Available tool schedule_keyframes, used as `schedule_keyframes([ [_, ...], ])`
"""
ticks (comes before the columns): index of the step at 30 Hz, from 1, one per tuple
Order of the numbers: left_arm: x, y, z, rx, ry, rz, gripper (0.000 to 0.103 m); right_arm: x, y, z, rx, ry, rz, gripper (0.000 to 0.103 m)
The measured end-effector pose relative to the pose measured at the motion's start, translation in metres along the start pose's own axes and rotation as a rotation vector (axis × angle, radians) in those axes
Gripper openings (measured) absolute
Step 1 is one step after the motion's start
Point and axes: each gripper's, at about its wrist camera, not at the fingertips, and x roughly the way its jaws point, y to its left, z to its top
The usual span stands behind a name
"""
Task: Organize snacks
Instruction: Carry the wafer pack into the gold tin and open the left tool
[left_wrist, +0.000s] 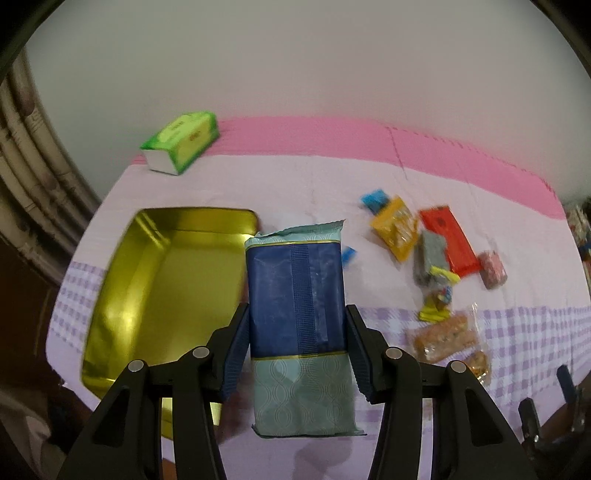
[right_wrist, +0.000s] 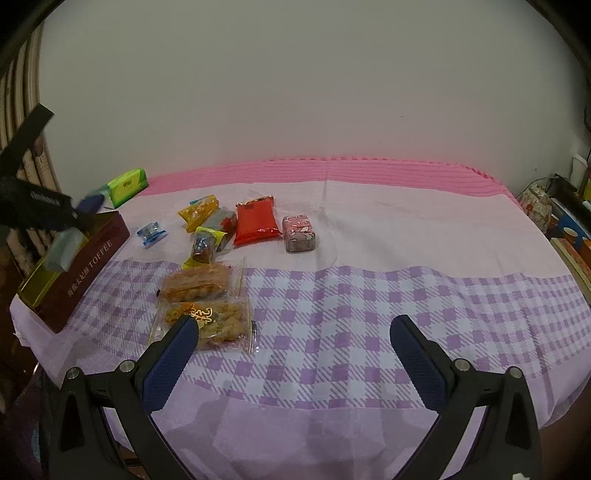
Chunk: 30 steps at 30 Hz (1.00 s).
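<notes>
Tin: gold-lined, open, lower left of held pack; nothing visible inside.
Pack: blue-teal, clamped in left gripper, long axis along fingers, above cloth beside tin's right wall.
Right gripper: fingers spread, holding nothing, farther from tin.

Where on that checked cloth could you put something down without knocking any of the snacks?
The right side of the checked cloth is bare, from the pink wrapped box out to the table's edge. The inside of the gold tin is empty too. It is crowded on the left, where the red packet, yellow packet and pastry bags cluster beside the tin.
</notes>
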Motion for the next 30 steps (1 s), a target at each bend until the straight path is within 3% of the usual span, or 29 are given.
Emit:
schedule_keyframes([
  [7,-0.002,0.052,0.018,-0.033,-0.012,0.093,0.05,0.002,0.003,-0.001,-0.02,0.008,-0.001,0.103],
  [14,0.034,0.097,0.029,-0.048,0.045,0.182,0.05,0.002,0.004,-0.001,-0.022,0.011,0.0,0.103],
  [30,0.106,0.131,0.032,-0.046,0.157,0.251,0.05,0.005,0.005,-0.001,-0.032,0.018,0.0,0.103],
])
